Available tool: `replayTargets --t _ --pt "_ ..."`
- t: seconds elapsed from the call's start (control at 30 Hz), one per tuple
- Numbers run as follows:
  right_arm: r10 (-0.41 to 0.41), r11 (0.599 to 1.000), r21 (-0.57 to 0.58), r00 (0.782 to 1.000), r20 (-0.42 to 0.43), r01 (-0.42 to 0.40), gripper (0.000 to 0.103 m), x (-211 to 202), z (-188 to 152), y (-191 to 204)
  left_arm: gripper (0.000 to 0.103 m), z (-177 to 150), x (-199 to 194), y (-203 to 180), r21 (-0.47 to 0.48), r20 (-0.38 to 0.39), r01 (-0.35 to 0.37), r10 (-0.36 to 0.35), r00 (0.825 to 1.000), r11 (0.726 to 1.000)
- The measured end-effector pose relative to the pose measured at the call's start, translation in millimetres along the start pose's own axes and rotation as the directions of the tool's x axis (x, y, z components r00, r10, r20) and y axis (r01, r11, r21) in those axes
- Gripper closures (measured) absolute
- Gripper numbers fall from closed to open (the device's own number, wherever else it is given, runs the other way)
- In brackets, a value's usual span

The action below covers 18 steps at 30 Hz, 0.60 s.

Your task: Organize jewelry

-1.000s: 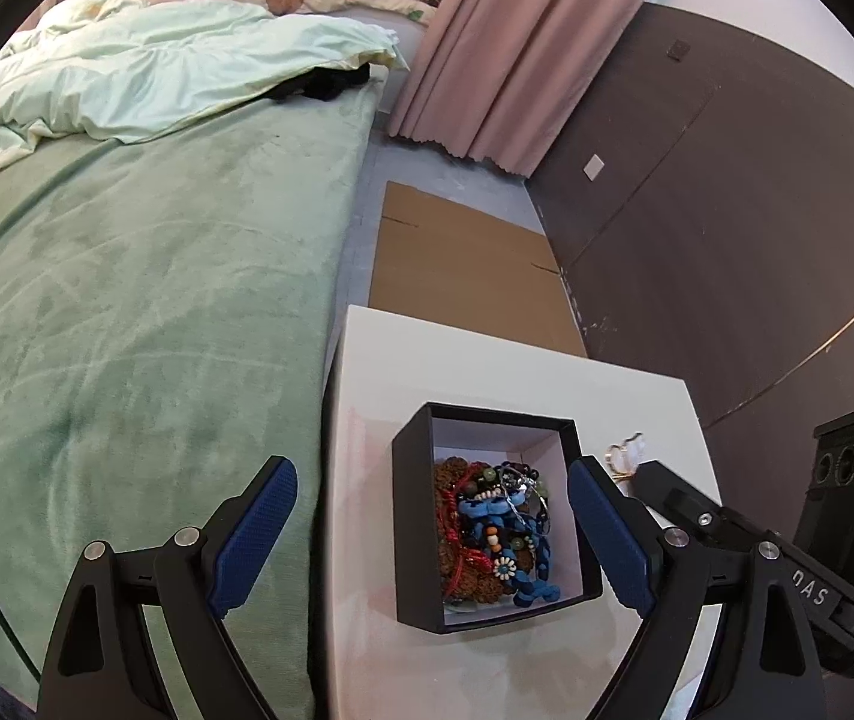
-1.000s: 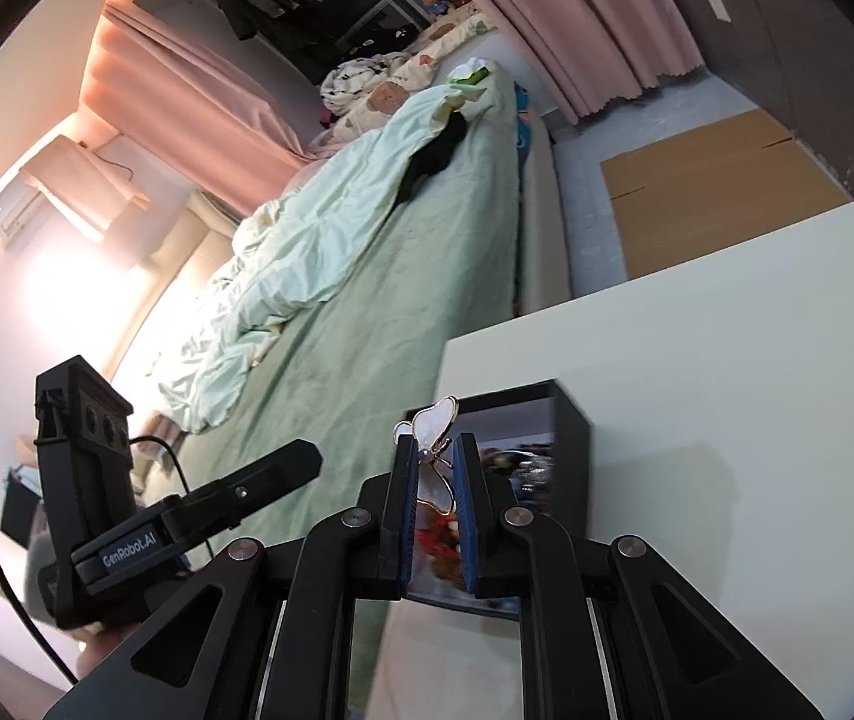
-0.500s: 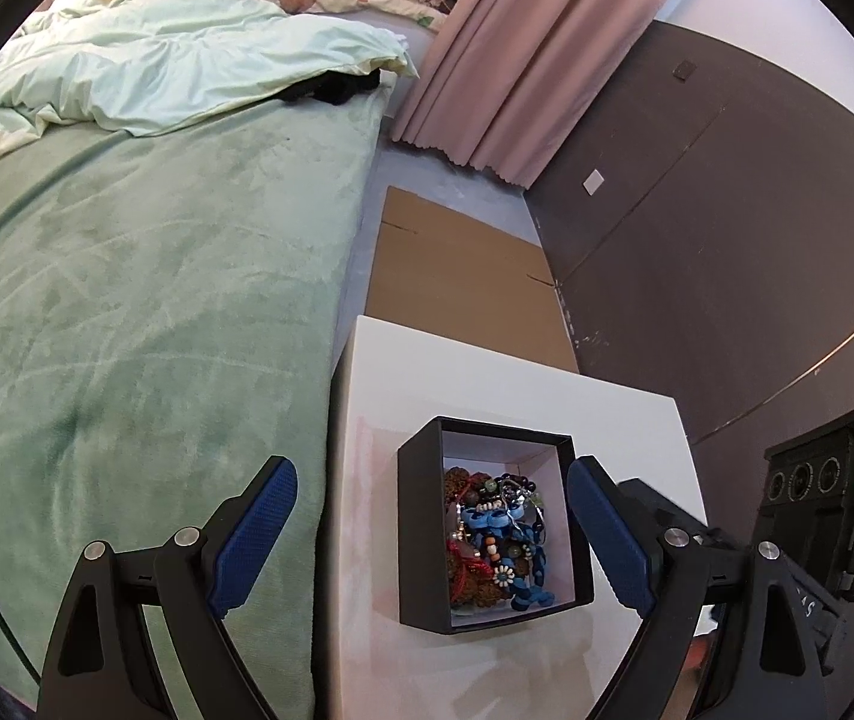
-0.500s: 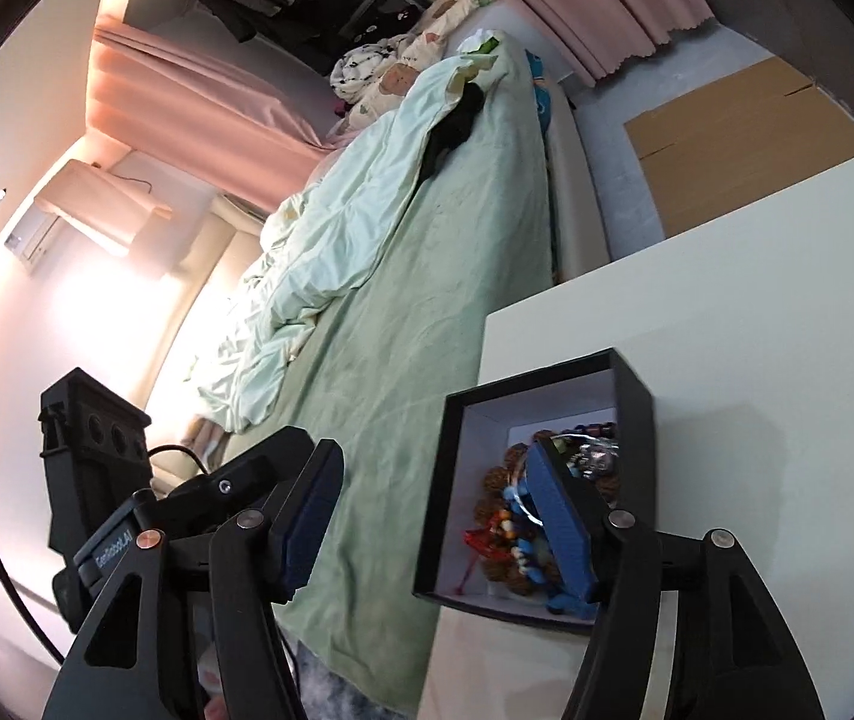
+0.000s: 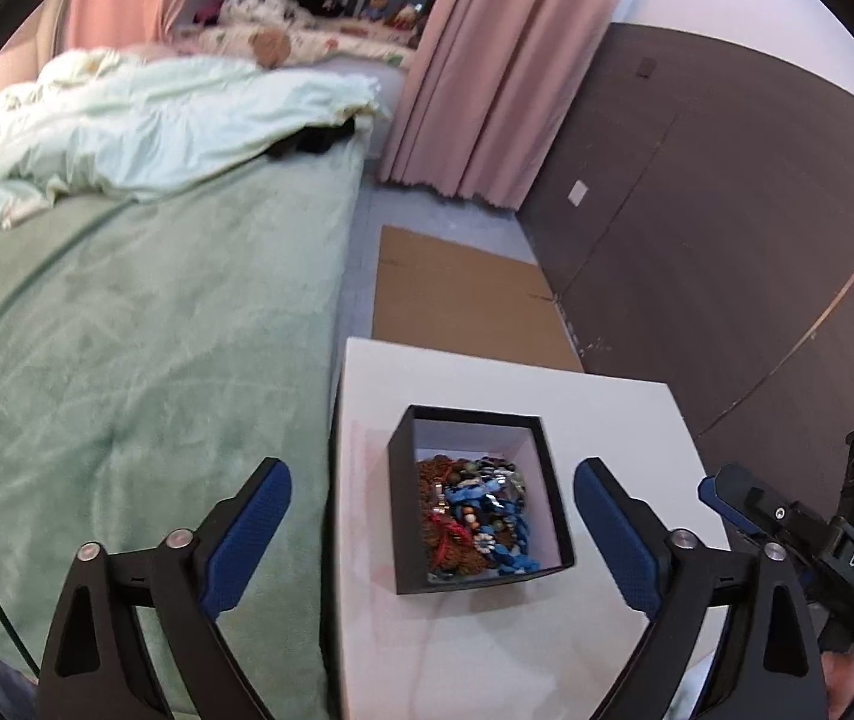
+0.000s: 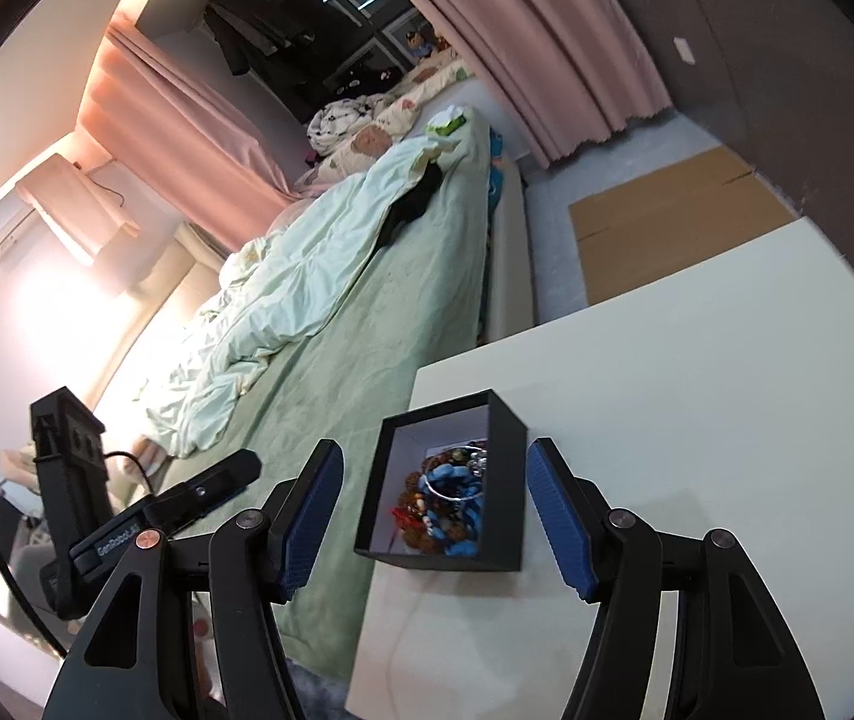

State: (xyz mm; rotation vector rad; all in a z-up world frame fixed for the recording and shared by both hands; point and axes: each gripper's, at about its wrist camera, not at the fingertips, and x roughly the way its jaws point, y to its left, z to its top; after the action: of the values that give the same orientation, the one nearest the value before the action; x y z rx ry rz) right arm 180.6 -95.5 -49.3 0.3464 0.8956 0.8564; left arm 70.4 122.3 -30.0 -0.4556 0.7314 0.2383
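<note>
A black open box (image 5: 403, 516) with a white inside stands on the white table (image 5: 487, 384). It holds a heap of jewelry (image 5: 475, 519): blue, red and brown beads and a silver piece. My left gripper (image 5: 430, 534) is open and empty, held above and nearer than the box. My right gripper (image 6: 434, 516) is open and empty, also above and nearer than the box (image 6: 505, 480), with the jewelry (image 6: 445, 501) between its fingers in the view. The right gripper's tip (image 5: 745, 495) shows at the right in the left wrist view.
A bed with a green cover (image 5: 127, 360) runs along the table's left side. Brown cardboard (image 5: 457, 294) lies on the floor beyond the table. A dark wall panel (image 5: 727, 228) stands at the right, pink curtains (image 5: 475, 72) at the back.
One second ago my right gripper was shut on a white butterfly piece over the box. It has opened and pulled back, and that piece is no longer in it. Both grippers have risen slightly.
</note>
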Motion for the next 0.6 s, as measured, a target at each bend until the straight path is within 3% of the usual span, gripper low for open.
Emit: replayTargets --t 0.1,0.23,0.3,0.6 --pt "-0.034 0.999 -0.030 0.999 0.020 0.034 0.024 -14.2 -3.4 0.8 0.001 -6.0 -14.6 -12.7 0.043 0.052 -0.012 0.009 0.999 0.999" --pt "-0.088 0.994 -0.060 0.996 0.023 0.090 0.019 -26.9 -7.6 -1.8 0.000 -12.8 -30.8 -25.3 0.086 0.103 -0.010 0.001 0.995 0.996" --pt "-0.099 0.993 -0.058 0.995 0.015 0.099 0.002 -29.7 -8.1 -4.4 0.000 -16.2 -35.4 -28.6 0.093 0.113 -0.010 0.000 0.994 0.996" --pt "-0.154 0.975 -0.155 0.987 0.044 0.159 0.000 -55.8 -17.4 6.1 0.000 -27.9 -46.9 -45.3 0.140 0.140 -0.042 0.022 0.990 0.989"
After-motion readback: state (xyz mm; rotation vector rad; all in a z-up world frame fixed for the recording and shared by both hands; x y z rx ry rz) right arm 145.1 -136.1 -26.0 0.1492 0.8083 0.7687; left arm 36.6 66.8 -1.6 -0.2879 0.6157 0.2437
